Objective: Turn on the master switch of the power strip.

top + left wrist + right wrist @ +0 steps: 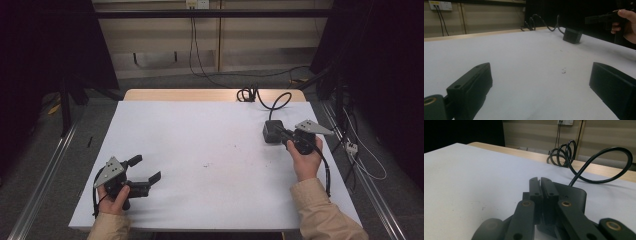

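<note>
A person is bringing the right gripper, jaws closed together, against a black power adapter (left gripper resting open), needing a gentle, level push.

Power adapter on table, far right

Both forearms wear beige sleeves. The left claw and right claw are matte black, each topped by a grey three-cornered plate with small holes. Brass-ringed screws mark the right claw's linkage arms, and a black cable trails behind it.
</note>
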Demonstrator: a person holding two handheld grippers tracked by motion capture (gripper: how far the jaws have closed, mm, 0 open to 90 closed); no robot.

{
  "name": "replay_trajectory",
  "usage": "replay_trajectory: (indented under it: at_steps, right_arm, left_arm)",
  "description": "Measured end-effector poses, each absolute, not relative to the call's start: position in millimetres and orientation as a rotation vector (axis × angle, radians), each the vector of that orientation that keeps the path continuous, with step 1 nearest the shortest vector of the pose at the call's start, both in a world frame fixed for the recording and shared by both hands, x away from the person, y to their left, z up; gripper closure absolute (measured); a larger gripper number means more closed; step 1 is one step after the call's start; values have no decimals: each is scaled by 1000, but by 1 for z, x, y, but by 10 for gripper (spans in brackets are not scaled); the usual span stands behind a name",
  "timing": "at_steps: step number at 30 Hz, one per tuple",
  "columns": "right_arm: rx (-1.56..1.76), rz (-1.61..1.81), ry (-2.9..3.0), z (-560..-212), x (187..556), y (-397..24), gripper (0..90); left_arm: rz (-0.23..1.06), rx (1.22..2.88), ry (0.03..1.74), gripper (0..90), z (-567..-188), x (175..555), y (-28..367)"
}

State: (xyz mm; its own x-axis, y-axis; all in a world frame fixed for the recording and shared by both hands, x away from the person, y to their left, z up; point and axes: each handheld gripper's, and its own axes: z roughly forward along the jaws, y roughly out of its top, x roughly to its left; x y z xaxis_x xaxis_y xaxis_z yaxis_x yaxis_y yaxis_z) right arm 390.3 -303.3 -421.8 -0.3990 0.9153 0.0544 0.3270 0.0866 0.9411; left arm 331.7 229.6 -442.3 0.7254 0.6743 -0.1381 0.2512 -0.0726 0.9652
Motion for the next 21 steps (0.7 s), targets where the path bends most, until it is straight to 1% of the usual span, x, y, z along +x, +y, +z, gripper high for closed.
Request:
replay_trajectory:
  at_steps: [7,21]
  right_arm:
    - [1231,1311,1787,-424,393,-305,900]
    - [1234,1306,1793,-424,400,-306,900]
  left_arm:
    - [410,1649,755,42,-442,332,230]
    - [410,1647,757,42,-443,332,230]
